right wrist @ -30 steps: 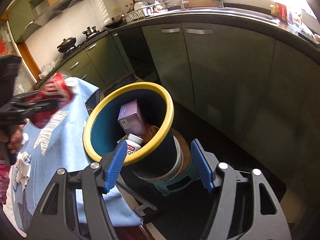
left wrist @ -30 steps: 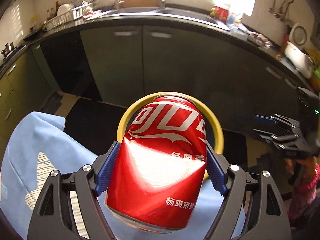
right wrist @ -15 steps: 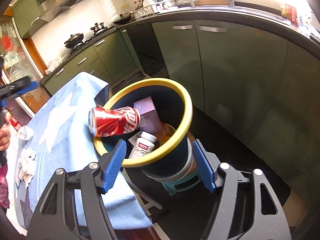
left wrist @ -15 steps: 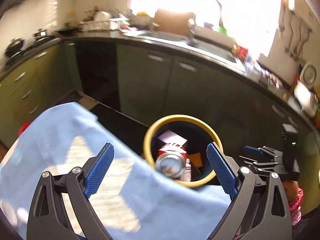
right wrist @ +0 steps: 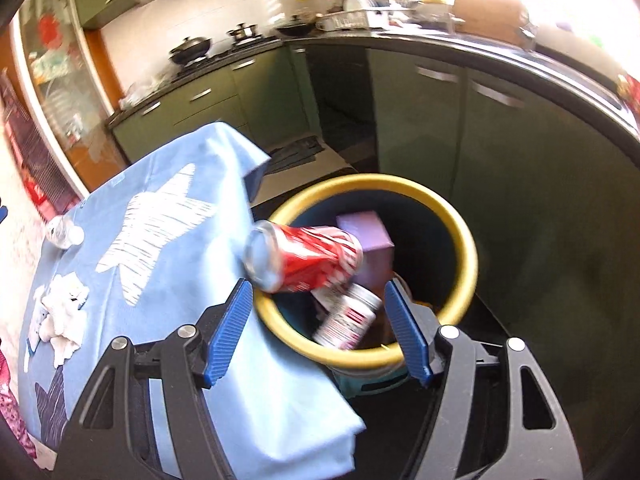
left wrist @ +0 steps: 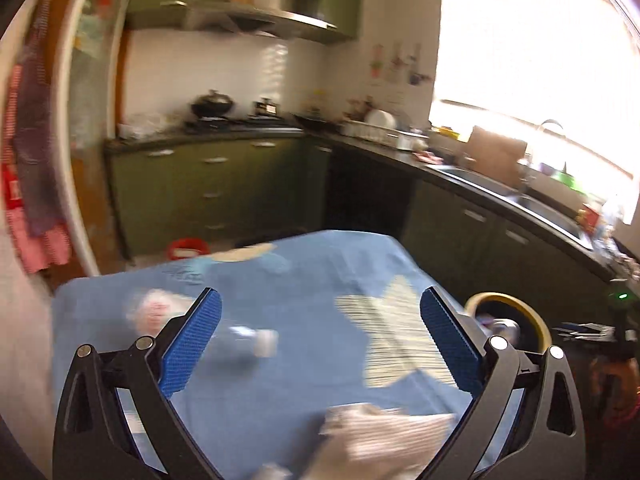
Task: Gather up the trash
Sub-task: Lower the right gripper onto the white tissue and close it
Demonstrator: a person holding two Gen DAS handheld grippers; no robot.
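Three pieces of trash show at the yellow-rimmed bin (right wrist: 472,256): one red can (right wrist: 304,260) lying across the near rim with its silver end over the blue cloth (right wrist: 168,264), one purple box (right wrist: 370,240) inside, and one white pill bottle (right wrist: 348,320) lower down. On the table, under that cloth, three more things lie: one clear plastic bottle (right wrist: 64,234) at the far left edge and two clumps of white tissue (right wrist: 64,312), blurred in the left wrist view. The left tool (left wrist: 318,340) hangs over the cloth with its jaws opening wide, nothing between them. The right tool (right wrist: 320,328) stands over the bin's near rim, its jaws apart and gripping nothing.
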